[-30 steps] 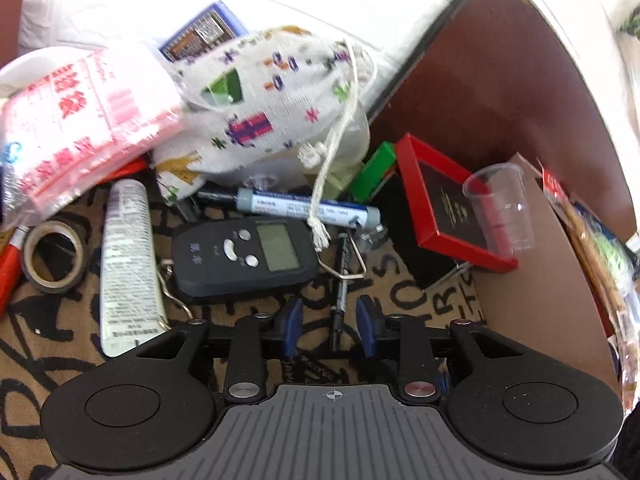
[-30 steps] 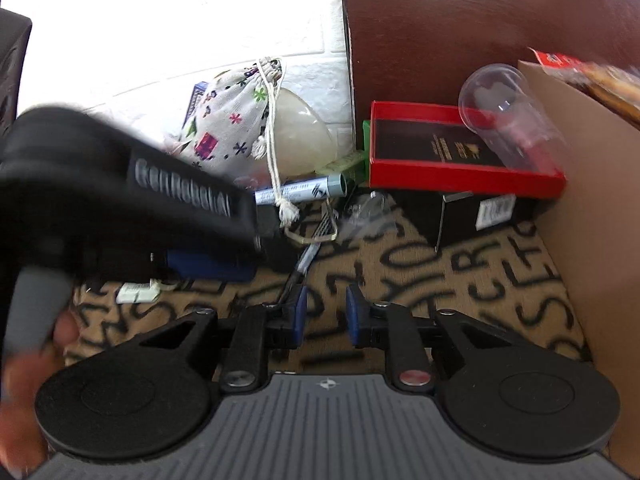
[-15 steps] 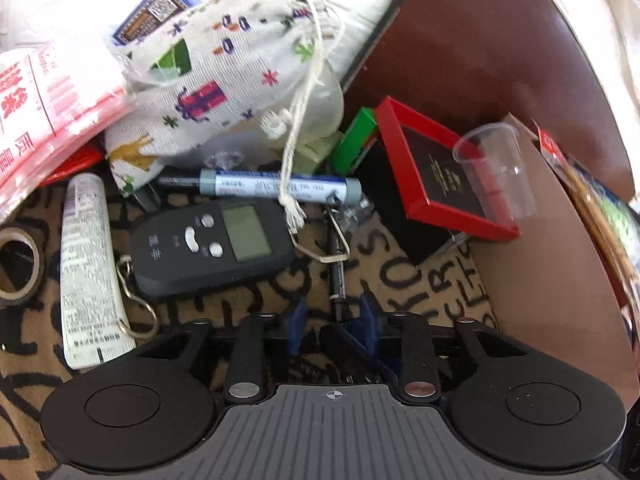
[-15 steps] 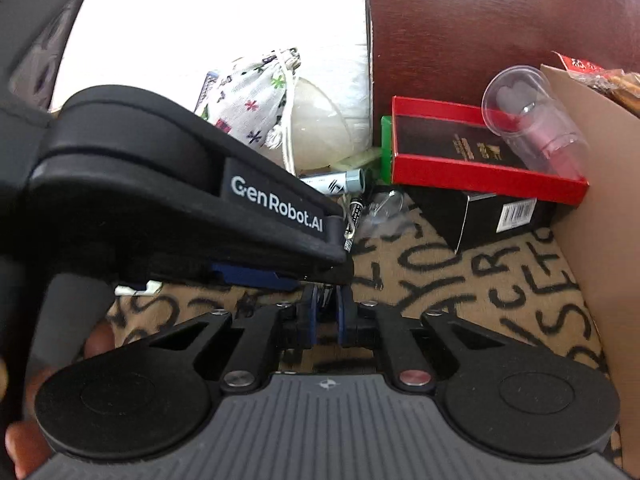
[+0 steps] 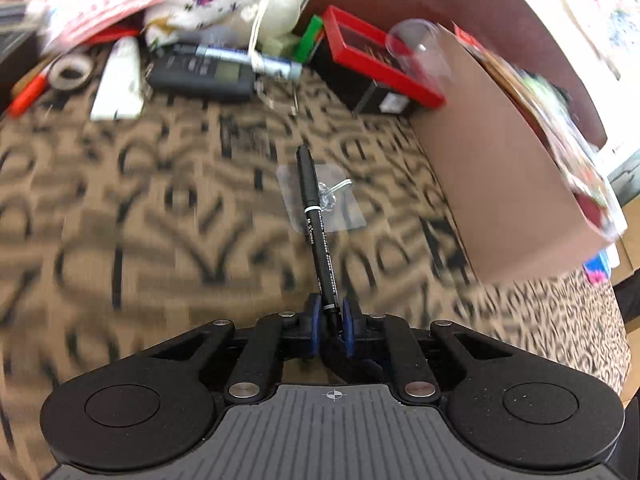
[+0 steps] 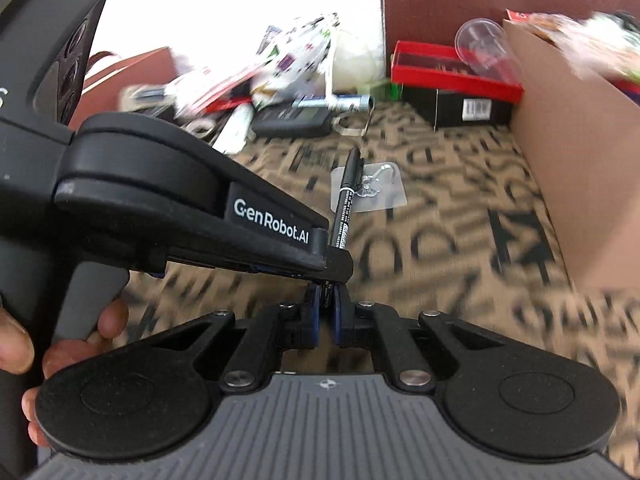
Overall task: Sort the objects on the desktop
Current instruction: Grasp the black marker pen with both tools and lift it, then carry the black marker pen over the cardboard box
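Gripping black pen [image 5: 314, 216] at its rear end with left gripper [image 5: 331, 320], jaws pinching the barrel, above patterned mat [image 5: 120, 208]; right gripper [image 6: 326, 308] also closing on it. Probably handling light, rigid, slippery; gripping mid-barrel seeming steadier.

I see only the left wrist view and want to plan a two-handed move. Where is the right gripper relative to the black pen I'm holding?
Observer: The right gripper sits just behind the left gripper. Its pads lie close on either side of the back end of the black pen. I cannot tell whether they pinch it.
Operator: Anything else close by there?
Observer: The person's hand grips the left gripper's handle at the left edge of the right wrist view.
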A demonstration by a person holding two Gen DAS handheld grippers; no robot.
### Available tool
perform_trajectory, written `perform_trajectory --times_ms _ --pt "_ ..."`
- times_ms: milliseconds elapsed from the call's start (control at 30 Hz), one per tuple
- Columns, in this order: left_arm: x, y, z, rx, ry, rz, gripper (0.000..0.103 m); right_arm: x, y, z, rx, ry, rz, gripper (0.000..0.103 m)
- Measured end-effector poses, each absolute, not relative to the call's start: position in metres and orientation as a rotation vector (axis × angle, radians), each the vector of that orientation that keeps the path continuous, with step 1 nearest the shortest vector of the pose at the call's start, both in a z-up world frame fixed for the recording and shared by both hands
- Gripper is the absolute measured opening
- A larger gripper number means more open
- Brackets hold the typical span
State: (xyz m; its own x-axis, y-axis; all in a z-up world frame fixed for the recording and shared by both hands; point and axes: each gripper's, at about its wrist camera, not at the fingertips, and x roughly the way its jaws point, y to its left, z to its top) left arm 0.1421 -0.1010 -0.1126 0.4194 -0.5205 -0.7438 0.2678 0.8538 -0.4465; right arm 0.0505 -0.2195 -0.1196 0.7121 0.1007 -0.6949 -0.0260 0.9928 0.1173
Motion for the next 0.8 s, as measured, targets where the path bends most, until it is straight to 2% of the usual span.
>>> perform_trajectory --times_ms 233,333,500,567,633,700,800 --pt "0.072 -0.098 -0.113 -0.294 1.063 -0.507 0.017 -0.020 -0.215 -0.109 0.133 0.813 0.105 0.009" --pt "0.048 -0.100 -0.110 -0.270 1.065 -0.495 0.018 -0.041 -0.211 -0.108 0.131 0.830 0.125 0.009" --pt "0.032 -0.106 -0.106 -0.244 1.044 -0.470 0.043 -0.064 -0.205 -0.107 0.106 0.831 0.138 0.010" --pt "0.033 -0.109 -0.105 -0.241 1.033 -0.465 0.056 -0.062 -0.204 -0.106 0.108 0.824 0.132 0.015" --pt "0.036 -0.114 -0.102 -0.223 1.026 -0.465 0.061 -0.057 -0.205 -0.106 0.119 0.810 0.121 0.020" --pt "0.039 -0.116 -0.102 -0.199 1.019 -0.459 0.062 -0.051 -0.206 -0.106 0.120 0.796 0.104 0.022" --pt "0.044 -0.114 -0.104 -0.198 1.029 -0.454 0.051 -0.043 -0.207 -0.108 0.129 0.798 0.086 0.023"
